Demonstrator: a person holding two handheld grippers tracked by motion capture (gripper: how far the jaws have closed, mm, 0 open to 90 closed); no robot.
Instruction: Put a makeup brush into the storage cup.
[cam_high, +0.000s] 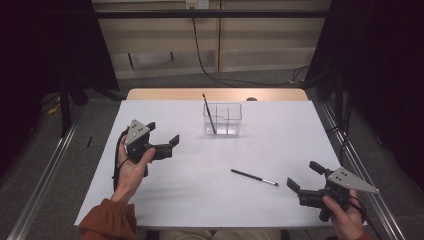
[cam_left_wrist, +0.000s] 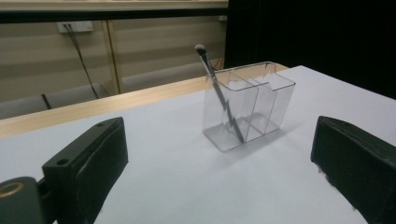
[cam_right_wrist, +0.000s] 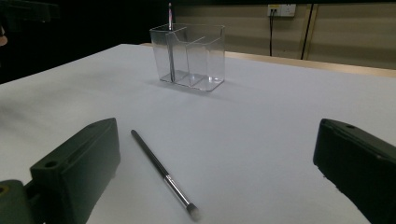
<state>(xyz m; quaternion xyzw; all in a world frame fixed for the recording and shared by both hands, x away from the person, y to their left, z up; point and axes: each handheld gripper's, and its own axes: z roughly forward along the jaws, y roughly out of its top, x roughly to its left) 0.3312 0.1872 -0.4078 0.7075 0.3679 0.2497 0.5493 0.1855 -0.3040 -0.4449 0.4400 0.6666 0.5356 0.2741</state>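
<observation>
Brush (cam_high: 254, 177) lies flat just left of the right gripper's (cam_high: 304, 176) wide-open, empty fingers (cam_right_wrist: 77, 170).

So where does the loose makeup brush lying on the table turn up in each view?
High view: loose brush lies right of centre, near the right tongs.
Left gripper view: not in it.
Right gripper view: low centre, between the jaws.
Shared landmark: the clear organizer.

left gripper (cam_high: 162, 140): jaws wide, raised | right gripper (cam_high: 304, 176): jaws wide, seemingly low
</observation>
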